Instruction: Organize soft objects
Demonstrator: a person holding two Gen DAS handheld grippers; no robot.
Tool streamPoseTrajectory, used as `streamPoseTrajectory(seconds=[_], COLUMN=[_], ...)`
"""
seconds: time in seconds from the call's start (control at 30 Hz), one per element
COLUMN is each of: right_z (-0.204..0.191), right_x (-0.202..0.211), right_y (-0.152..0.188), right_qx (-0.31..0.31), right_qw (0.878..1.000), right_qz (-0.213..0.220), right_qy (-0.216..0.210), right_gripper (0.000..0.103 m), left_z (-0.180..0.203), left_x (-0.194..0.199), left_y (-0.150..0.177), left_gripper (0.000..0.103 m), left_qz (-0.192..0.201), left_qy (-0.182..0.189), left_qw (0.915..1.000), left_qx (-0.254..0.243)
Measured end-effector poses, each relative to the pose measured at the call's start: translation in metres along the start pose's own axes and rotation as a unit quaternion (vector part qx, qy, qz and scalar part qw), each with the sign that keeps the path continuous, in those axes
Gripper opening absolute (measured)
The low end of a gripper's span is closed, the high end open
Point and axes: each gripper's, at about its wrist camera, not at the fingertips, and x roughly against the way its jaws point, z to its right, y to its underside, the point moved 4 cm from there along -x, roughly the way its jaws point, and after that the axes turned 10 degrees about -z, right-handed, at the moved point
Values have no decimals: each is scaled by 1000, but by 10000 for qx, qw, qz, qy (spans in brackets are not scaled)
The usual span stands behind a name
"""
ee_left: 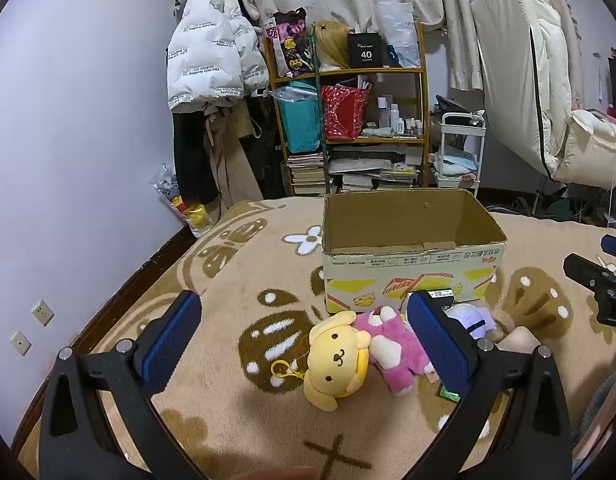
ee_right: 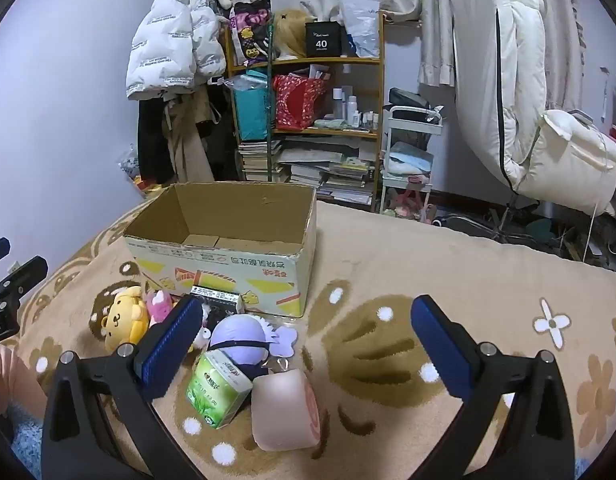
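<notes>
Nearest the right claw [ee_right: 308, 344]: pink roll-shaped cushion [ee_right: 286, 412], smooth and squashy, touching a green tissue pack [ee_right: 218, 390] in slick plastic wrap. Right claw pads wide apart, holding nothing. Left claw [ee_left: 304, 344] likewise wide apart and empty, yellow dog plush [ee_left: 336, 360] lying ahead between its fingers, not touched.

Soft objects sit in a tight cluster on the fleecy blanket [ee_right: 428, 248], right in front of the cardboard box [ee_right: 228, 240], which looks empty.

Risks, my read:
- Pink plush [ee_left: 392, 348] overlaps the yellow one; a grab may drag both.
- Yellow keychain clip [ee_left: 282, 370] could snag the pile.
- Purple round plush [ee_right: 240, 336] and the cushion will squash and may slip out.
- Box is light, thin-walled; a nudge may shove it.
</notes>
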Motion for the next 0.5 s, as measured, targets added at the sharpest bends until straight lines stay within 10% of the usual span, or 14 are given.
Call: streamPoseTrajectory(seconds=[0.5], right_z=[4], right_x=[-1], right_y=[-1], right_qx=[-15], right_qw=[9999], right_qz=[-79], right_qy=[62], right_gripper=[103], left_z=[0], left_x=[0], left_y=[0], left_gripper=[102], left_qz=[9], left_qy=[13], left_qw=[10000], left_qx=[48])
